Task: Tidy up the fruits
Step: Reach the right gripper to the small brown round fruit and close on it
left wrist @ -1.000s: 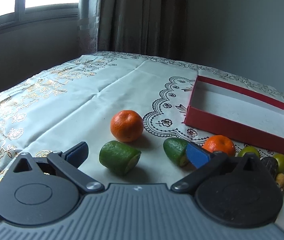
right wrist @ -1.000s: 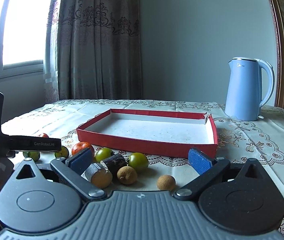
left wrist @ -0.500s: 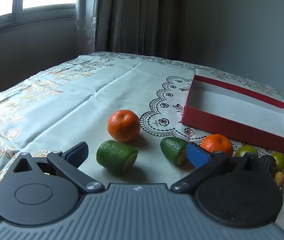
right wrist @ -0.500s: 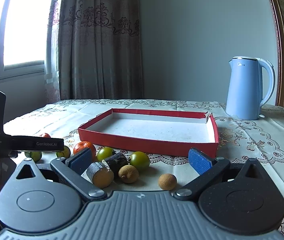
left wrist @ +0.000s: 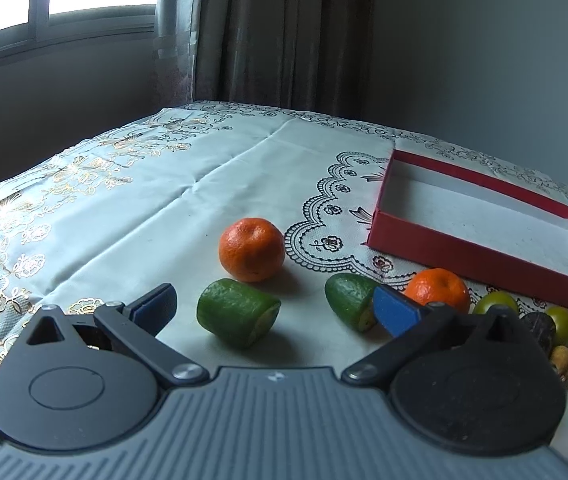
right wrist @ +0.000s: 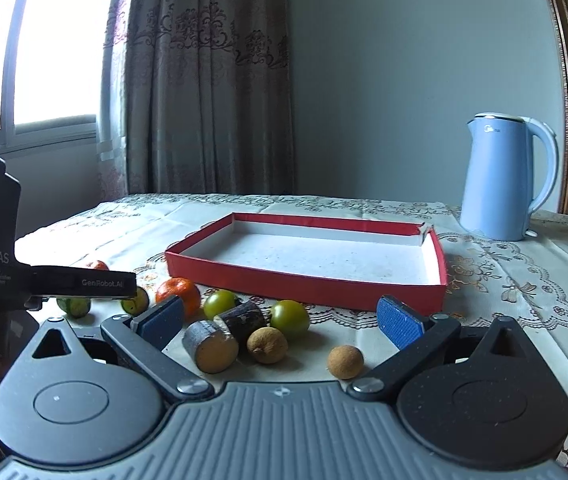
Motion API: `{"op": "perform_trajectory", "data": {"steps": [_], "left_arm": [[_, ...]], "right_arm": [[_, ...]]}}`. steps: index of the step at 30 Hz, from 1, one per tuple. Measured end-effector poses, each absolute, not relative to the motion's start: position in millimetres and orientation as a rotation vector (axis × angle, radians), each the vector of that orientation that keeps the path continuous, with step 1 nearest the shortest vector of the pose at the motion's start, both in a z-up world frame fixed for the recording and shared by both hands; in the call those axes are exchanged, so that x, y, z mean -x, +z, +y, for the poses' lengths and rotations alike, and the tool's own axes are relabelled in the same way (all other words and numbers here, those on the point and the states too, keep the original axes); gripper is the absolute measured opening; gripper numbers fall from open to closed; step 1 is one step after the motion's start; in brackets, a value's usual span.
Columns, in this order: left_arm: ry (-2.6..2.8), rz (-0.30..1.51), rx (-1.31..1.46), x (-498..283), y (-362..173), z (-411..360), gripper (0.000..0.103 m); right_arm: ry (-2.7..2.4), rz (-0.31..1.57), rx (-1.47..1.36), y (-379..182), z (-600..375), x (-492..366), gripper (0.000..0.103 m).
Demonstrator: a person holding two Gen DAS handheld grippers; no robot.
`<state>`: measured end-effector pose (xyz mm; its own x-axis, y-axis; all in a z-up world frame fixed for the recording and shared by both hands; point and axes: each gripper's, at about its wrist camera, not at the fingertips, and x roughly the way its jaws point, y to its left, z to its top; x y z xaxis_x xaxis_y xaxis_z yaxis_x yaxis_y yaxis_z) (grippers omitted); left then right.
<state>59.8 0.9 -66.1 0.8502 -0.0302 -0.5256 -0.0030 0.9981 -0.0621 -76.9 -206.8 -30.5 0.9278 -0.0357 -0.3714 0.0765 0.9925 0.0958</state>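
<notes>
The fruits lie loose on the table [left wrist: 156, 208], none of them in the red tray [right wrist: 323, 280], whose white floor is bare. In the left wrist view a cut green fruit piece [left wrist: 238, 313] lies on its side in the wide gap between the blue pads of the left tool [left wrist: 274, 307], touching neither; the tool stands open and holds nothing. Just behind that piece sits a tangerine [left wrist: 252, 249]. A second green piece [left wrist: 349, 300] lies partly behind the right-hand pad, and beside it a second tangerine [left wrist: 437, 290] rests near the tray's front wall. In the right wrist view the right tool [right wrist: 280, 322] is likewise spread open and empty, its pads flanking a cluster of smaller items: a cut brown stub [right wrist: 211, 346], a dark stub [right wrist: 244, 319] behind it, two green round fruits [right wrist: 289, 319], and two brown round fruits, one [right wrist: 266, 345] next to the stubs and one [right wrist: 345, 362] lying apart to the right. A blue kettle [right wrist: 503, 178] stands beyond the tray's far right corner.
</notes>
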Motion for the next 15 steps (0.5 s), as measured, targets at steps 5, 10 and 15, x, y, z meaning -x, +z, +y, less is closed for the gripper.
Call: {"op": "perform_trajectory", "data": {"steps": [5, 10, 15], "left_arm": [[-0.011, 0.555, 0.079, -59, -66, 4, 0.103], [-0.021, 0.552, 0.082, -58, -66, 5, 0.103], [-0.032, 0.541, 0.080, -56, -66, 5, 0.103]], "right_arm": [[-0.013, 0.418, -0.071, -30, -205, 71, 0.103], [-0.035, 0.491, -0.044, -35, -215, 60, 0.101], [-0.068, 0.563, -0.034, -43, -235, 52, 0.070]]}}
